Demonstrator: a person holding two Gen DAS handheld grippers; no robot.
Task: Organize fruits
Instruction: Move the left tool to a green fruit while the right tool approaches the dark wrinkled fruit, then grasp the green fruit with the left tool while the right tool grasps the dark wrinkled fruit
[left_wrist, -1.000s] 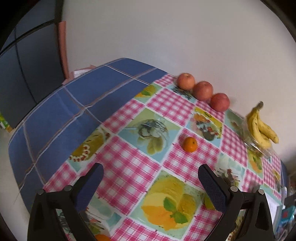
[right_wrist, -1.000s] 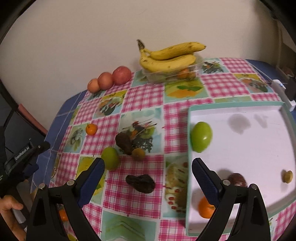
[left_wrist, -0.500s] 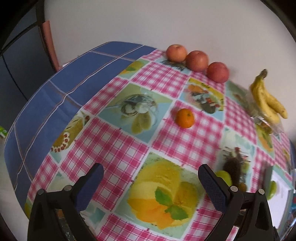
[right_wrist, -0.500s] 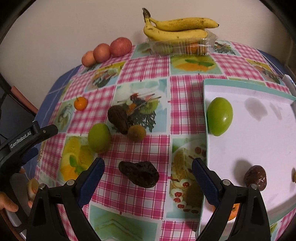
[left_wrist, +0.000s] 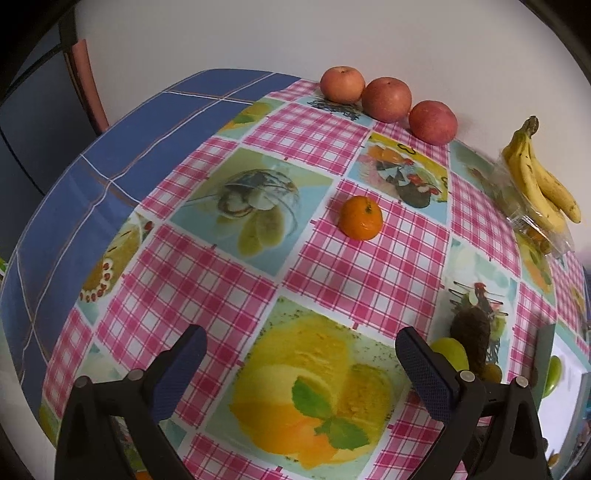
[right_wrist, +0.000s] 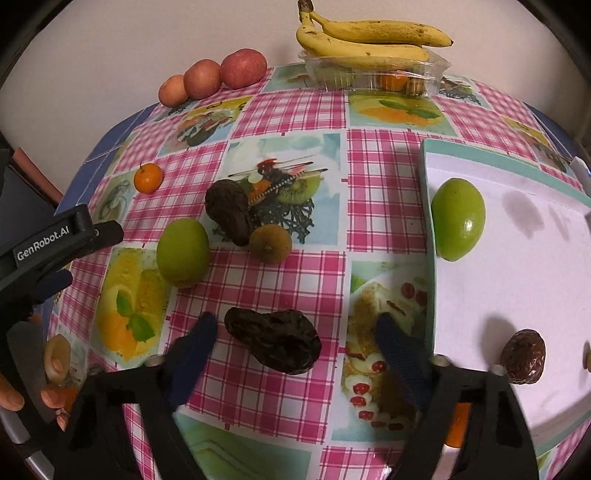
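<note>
A: What's in view, quick?

B: Table w/ pink checked cloth. Right gripper hangs low over a dark wrinkled fruit, jaws spread wide, nothing held; the fruit sits between the fingers, not touched as far as I can tell. Left gripper also spread wide & empty, above a printed yellow patch, pointed toward a small orange that's well apart from it.

A: Where does the fruit go?

B: Probably the white tray just right of the gripper. It already has a green fruit by its near-left edge & a brown wrinkled one near the front.

A: Still loose on the cloth?

B: A second green fruit, another dark fruit touching a small brown round one, plus the orange. Apples & bananas sit at the back by the wall.

A: Risks?

B: My guess: the dark fruit looks soft & lumpy, so a hard squeeze could squash it, an off-centre pinch could let it twist out. The right finger is close to the tray rim & could knock it. Round fruits may roll if bumped.
</note>
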